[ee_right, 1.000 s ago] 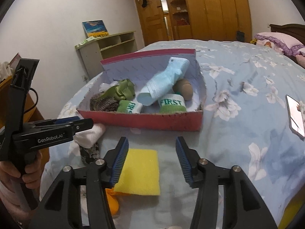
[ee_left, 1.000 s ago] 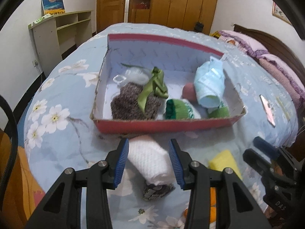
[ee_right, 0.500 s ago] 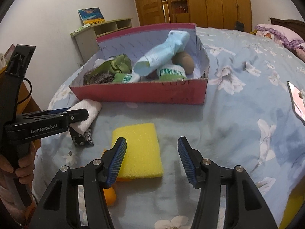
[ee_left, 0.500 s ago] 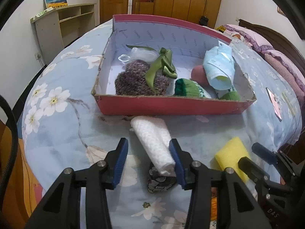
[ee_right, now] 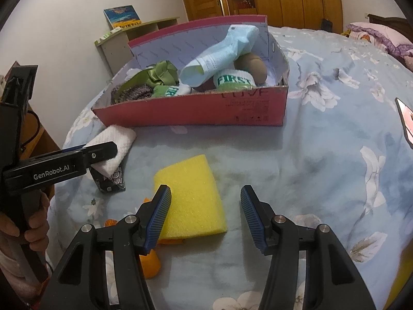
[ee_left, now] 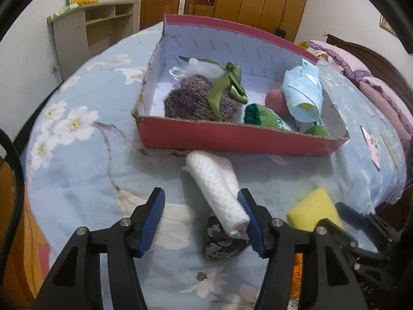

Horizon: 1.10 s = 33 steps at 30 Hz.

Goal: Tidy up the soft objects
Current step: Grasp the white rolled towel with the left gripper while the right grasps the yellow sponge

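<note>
A red cardboard box (ee_left: 232, 139) (ee_right: 196, 111) on the bed holds a knitted item, green ribbon, socks and a pale blue sock. A rolled white towel (ee_left: 219, 188) (ee_right: 113, 144) lies before the box, resting on a dark patterned cloth (ee_left: 222, 242) (ee_right: 111, 180). My left gripper (ee_left: 202, 219) is open, its right finger against the towel's near end. A yellow sponge (ee_right: 191, 193) (ee_left: 315, 209) lies on the sheet. My right gripper (ee_right: 205, 217) is open, with the sponge's near end by its left finger.
An orange object (ee_right: 151, 261) pokes out under the sponge. A phone (ee_right: 406, 118) lies on the bed to the right. A shelf unit (ee_left: 90, 33) stands by the wall. Pillows (ee_left: 361, 72) lie at the far right.
Both grippers have pulled back and dropped lower over the bed. The left gripper has opened wider and now has the towel's near end by its right finger. The sponge has not moved.
</note>
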{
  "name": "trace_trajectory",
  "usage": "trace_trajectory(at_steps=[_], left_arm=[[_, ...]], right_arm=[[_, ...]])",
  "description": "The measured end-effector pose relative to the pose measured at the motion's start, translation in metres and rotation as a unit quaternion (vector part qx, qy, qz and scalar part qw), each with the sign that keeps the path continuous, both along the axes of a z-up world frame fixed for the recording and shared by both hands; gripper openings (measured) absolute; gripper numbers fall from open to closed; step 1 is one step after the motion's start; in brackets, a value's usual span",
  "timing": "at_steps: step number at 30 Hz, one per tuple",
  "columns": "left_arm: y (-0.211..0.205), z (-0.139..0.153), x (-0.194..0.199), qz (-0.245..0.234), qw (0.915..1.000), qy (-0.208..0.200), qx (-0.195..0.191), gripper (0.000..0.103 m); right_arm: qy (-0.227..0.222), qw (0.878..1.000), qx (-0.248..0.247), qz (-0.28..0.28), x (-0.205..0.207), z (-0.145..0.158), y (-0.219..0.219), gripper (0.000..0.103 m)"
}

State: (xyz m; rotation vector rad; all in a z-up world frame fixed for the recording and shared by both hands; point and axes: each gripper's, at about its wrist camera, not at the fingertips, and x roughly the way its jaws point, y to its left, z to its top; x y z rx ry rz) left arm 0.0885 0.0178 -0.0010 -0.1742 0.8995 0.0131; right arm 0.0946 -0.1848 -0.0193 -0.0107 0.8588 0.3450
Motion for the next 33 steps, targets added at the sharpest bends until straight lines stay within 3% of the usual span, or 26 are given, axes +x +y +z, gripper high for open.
trace_trajectory(at_steps=[3, 6, 7, 8, 11, 17, 24, 33], left_arm=[[0.001, -0.005, 0.001, -0.007, 0.9996, 0.01, -0.027, 0.061], [0.0, -0.005, 0.0, -0.011, 0.9996, 0.008, -0.025, 0.061], [-0.001, -0.004, -0.001, -0.013, 0.9997, 0.005, -0.021, 0.06], [-0.002, -0.003, -0.001, -0.015, 0.9997, 0.003, -0.018, 0.057], [-0.006, -0.001, -0.004, -0.023, 0.9996, -0.005, -0.016, 0.045], [-0.012, 0.006, -0.005, -0.036, 0.9992, -0.017, -0.008, 0.028], [-0.015, 0.012, -0.007, -0.045, 0.9986, -0.029, -0.004, 0.019], [-0.018, 0.021, -0.013, -0.054, 0.9976, -0.042, -0.006, 0.016]], right_arm=[[0.002, 1.0, -0.008, 0.0, 0.0, 0.0, 0.003, 0.057], [-0.002, 1.0, -0.011, -0.002, -0.001, 0.0, 0.004, 0.056], [-0.002, 1.0, -0.009, 0.002, -0.002, 0.0, 0.005, 0.051], [-0.002, 1.0, -0.006, 0.007, -0.003, 0.001, 0.006, 0.044], [-0.01, 1.0, -0.011, 0.014, -0.005, 0.002, 0.011, 0.039], [-0.02, 0.999, -0.019, 0.017, -0.007, 0.004, 0.013, 0.038], [-0.021, 1.0, -0.015, 0.015, -0.007, 0.003, 0.012, 0.038], [-0.024, 1.0, -0.013, 0.015, -0.008, 0.004, 0.012, 0.038]])
